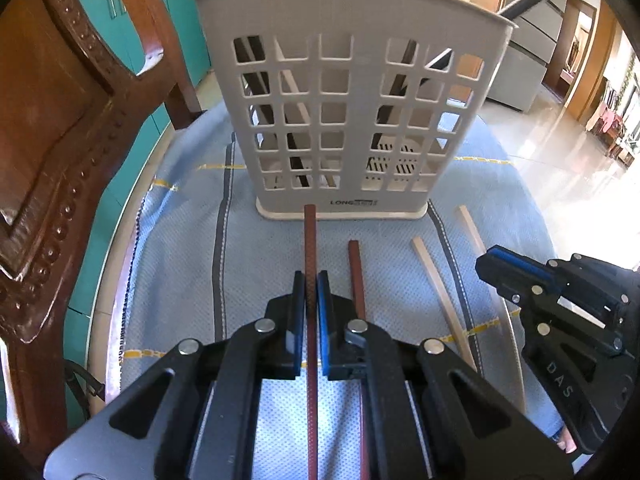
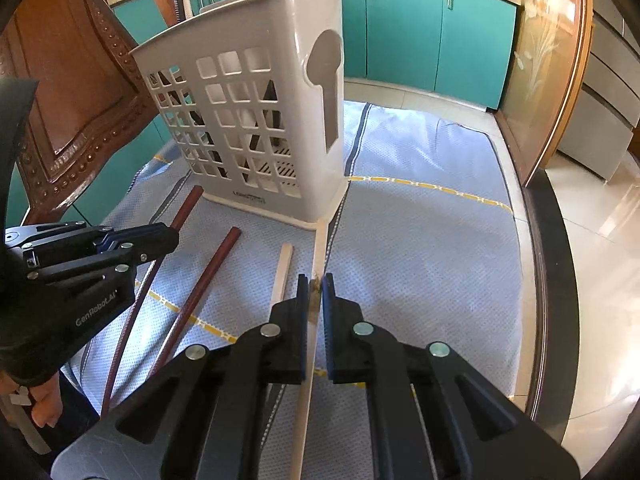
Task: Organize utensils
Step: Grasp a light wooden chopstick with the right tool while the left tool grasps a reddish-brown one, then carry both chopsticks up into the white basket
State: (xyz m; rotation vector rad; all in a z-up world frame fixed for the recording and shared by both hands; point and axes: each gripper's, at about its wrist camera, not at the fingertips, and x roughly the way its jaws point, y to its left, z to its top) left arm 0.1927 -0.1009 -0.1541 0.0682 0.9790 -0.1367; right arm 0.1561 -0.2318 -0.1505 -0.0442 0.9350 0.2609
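Observation:
A grey perforated utensil holder [image 1: 348, 92] stands on the blue cloth; it also shows in the right wrist view [image 2: 256, 120], with utensils inside. My left gripper [image 1: 311, 280] is shut on a dark red chopstick [image 1: 310, 240] whose tip points at the holder's base. A second red chopstick [image 1: 356, 276] lies beside it on the cloth. My right gripper [image 2: 316, 282] is shut on a pale wooden chopstick [image 2: 320, 248] reaching toward the holder's corner. Another pale chopstick [image 2: 282, 276] lies to its left. The right gripper also shows in the left wrist view [image 1: 492, 264].
A carved wooden chair [image 1: 60, 140] stands close on the left. The blue cloth [image 2: 420, 240] covers the table, whose right edge [image 2: 548, 280] drops to a tiled floor. Teal cabinets [image 2: 420, 28] stand behind.

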